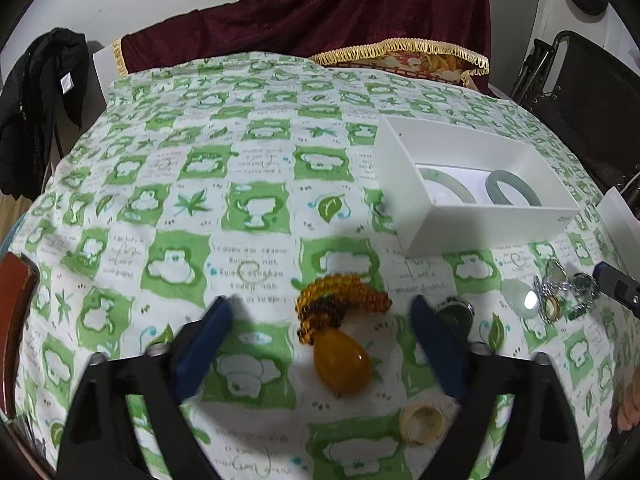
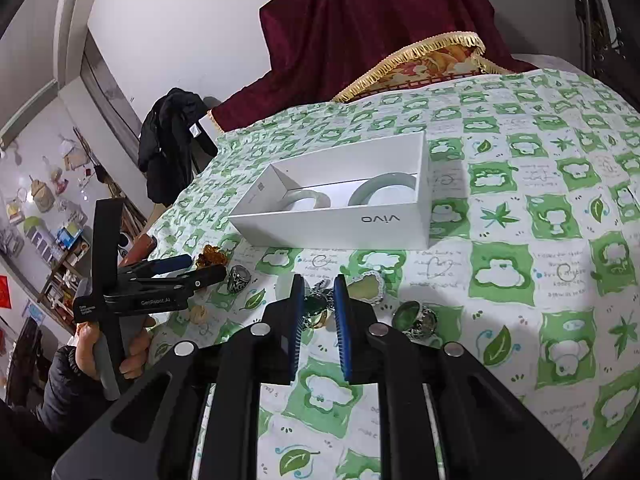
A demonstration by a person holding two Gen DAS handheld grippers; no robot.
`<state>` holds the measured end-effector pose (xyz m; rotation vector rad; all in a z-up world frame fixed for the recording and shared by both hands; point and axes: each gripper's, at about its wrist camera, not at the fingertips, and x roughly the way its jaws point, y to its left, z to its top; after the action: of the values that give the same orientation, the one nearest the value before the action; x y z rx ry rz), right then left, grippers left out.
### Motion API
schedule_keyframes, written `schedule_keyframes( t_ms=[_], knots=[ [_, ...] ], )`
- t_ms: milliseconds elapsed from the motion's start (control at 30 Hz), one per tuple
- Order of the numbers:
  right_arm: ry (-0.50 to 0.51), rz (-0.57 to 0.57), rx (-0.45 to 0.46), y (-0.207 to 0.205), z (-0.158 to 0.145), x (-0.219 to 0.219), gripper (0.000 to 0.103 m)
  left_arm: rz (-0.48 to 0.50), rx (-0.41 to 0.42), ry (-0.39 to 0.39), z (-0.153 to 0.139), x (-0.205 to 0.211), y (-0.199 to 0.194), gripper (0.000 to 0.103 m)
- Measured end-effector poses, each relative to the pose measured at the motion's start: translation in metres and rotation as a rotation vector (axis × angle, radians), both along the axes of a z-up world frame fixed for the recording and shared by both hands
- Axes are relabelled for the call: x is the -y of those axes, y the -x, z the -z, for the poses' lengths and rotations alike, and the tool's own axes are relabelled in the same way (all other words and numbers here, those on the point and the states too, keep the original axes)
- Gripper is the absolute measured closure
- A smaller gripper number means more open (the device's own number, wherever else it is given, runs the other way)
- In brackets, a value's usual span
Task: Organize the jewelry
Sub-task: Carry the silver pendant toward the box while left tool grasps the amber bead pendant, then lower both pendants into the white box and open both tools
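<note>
My left gripper [image 1: 320, 304] hangs open over an amber drop pendant [image 1: 340, 364] with its coil of amber beads [image 1: 340, 300], which lie between the fingers. A cream ring [image 1: 422, 424] lies nearer the camera, and a dark silver ring [image 1: 456, 312] sits behind the right finger. My right gripper [image 2: 318, 292] has its blue pads drawn close on a green-stone ring [image 2: 316, 306] in a small heap of jewelry. A white box [image 2: 332, 220] beyond holds two jade bangles [image 2: 304, 200] [image 2: 384, 188]. The left gripper [image 2: 206, 266] shows at the left, held by a hand [image 2: 132, 354].
A pale oval pendant [image 2: 366, 286], a green ring with a silver band [image 2: 414, 318] and a carved silver ring [image 2: 239, 278] lie on the green-checked cloth [image 2: 520, 240]. A dark red drape [image 1: 340, 8] rises behind the table; a black garment [image 1: 36, 100] hangs at the left.
</note>
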<state>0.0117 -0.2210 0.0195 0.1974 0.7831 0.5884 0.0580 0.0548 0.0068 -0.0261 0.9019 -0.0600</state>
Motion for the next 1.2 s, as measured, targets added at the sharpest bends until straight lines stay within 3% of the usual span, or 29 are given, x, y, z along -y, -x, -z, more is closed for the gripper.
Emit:
schedule_keyframes(
  t_ms=[67, 100, 133, 200, 467, 800, 1200],
  knots=[
    [-0.005, 0.004, -0.002, 0.000, 0.000, 0.002, 0.089, 0.008, 0.013, -0.001, -0.002, 0.001, -0.001, 0.041],
    [-0.008, 0.007, -0.002, 0.000, 0.000, 0.003, 0.089, 0.020, 0.020, 0.013, -0.003, 0.000, 0.001, 0.058],
    [-0.011, 0.010, -0.001, 0.000, 0.000, 0.004, 0.089, 0.026, 0.024, 0.025, -0.003, 0.000, 0.002, 0.066],
    [-0.020, 0.015, 0.003, 0.001, -0.001, 0.006, 0.089, 0.024, 0.030, 0.061, -0.004, -0.004, 0.005, 0.071],
    [-0.036, 0.031, 0.033, 0.003, -0.007, 0.012, 0.089, 0.029, 0.088, 0.122, -0.023, -0.005, 0.022, 0.073],
    [-0.067, 0.062, 0.074, 0.010, -0.024, 0.020, 0.089, 0.075, 0.178, 0.121, -0.066, 0.012, 0.031, 0.073],
    [-0.076, 0.071, 0.169, 0.004, -0.066, 0.022, 0.089, 0.153, 0.236, 0.124, -0.102, 0.042, -0.001, 0.073]
  ],
)
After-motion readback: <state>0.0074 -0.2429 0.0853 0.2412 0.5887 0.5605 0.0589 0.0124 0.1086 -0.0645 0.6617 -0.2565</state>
